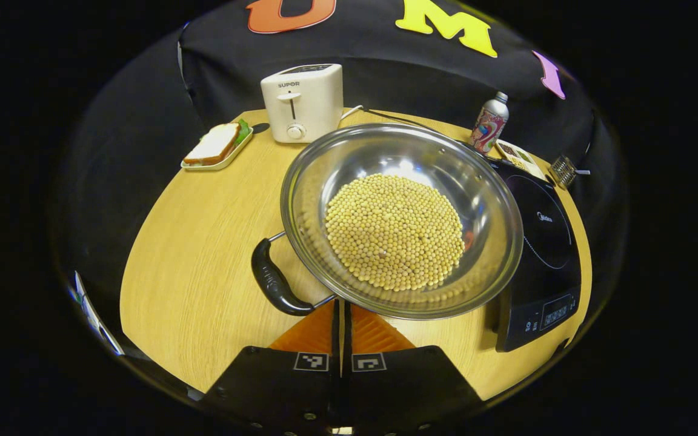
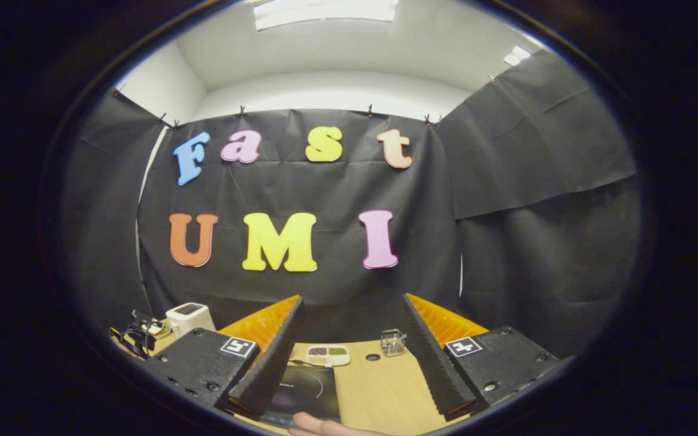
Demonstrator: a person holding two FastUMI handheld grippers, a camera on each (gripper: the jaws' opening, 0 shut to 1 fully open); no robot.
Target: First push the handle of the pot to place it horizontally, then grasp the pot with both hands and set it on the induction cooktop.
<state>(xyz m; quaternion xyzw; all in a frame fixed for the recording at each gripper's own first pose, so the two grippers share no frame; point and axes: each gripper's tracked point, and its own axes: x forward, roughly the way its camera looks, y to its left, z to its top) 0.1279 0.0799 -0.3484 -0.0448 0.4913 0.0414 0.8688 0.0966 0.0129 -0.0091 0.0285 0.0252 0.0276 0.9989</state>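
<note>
A wide steel pot [image 1: 482, 200] holding a heap of yellow soybeans [image 1: 394, 230] stands mid-table in the left gripper view. Its curved black handle [image 1: 273, 281] hangs off the near-left rim on two wire stems. My left gripper [image 1: 343, 312] is shut with nothing between its fingers, its tips right at the pot's near rim beside the handle's right stem. The black induction cooktop [image 1: 543, 242] lies to the pot's right, and the pot's rim overlaps its left edge in view. My right gripper [image 2: 352, 300] is held high and open, above the cooktop [image 2: 300, 387].
A white toaster [image 1: 303, 100] stands at the back, a sandwich on a tray [image 1: 216, 145] to its left. A drink bottle [image 1: 491, 124], a small snack dish [image 1: 518, 154] and a metal holder [image 1: 562, 171] line the far right edge. A hand [image 2: 325, 427] shows low down.
</note>
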